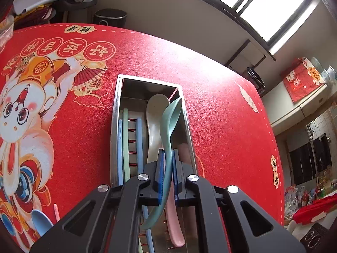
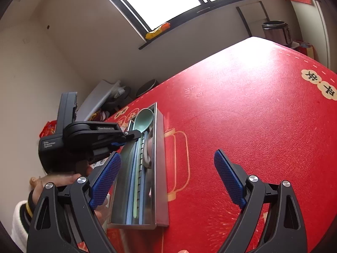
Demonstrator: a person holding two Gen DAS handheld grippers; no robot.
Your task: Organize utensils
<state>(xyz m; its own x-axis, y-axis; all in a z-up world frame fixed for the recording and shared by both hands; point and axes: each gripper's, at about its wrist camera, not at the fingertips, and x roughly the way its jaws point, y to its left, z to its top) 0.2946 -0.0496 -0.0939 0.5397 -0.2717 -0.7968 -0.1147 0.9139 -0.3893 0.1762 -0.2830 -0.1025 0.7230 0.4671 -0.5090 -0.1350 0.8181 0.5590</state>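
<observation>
My left gripper [image 1: 167, 154] is shut on the handle of a pale green spoon [image 1: 171, 118] and holds it over a long steel tray [image 1: 114, 126]. The spoon's bowl points to the tray's far end. In the tray lie a beige spoon [image 1: 154, 122], a pink spoon [image 1: 174, 221] and blue and green chopsticks [image 1: 126, 139]. The right wrist view shows the left gripper [image 2: 134, 133] from the side, the green spoon [image 2: 144, 118] above the tray [image 2: 161, 168]. My right gripper [image 2: 167, 179] stands open and holds nothing, just right of the tray's near end.
A blue spoon [image 1: 41, 221] and a pink chopstick [image 1: 56, 213] lie on the red tablecloth [image 1: 221, 126], left of the tray. A rice cooker [image 2: 277, 31] stands beyond the table's far corner. A person's hand [image 2: 56, 179] holds the left gripper.
</observation>
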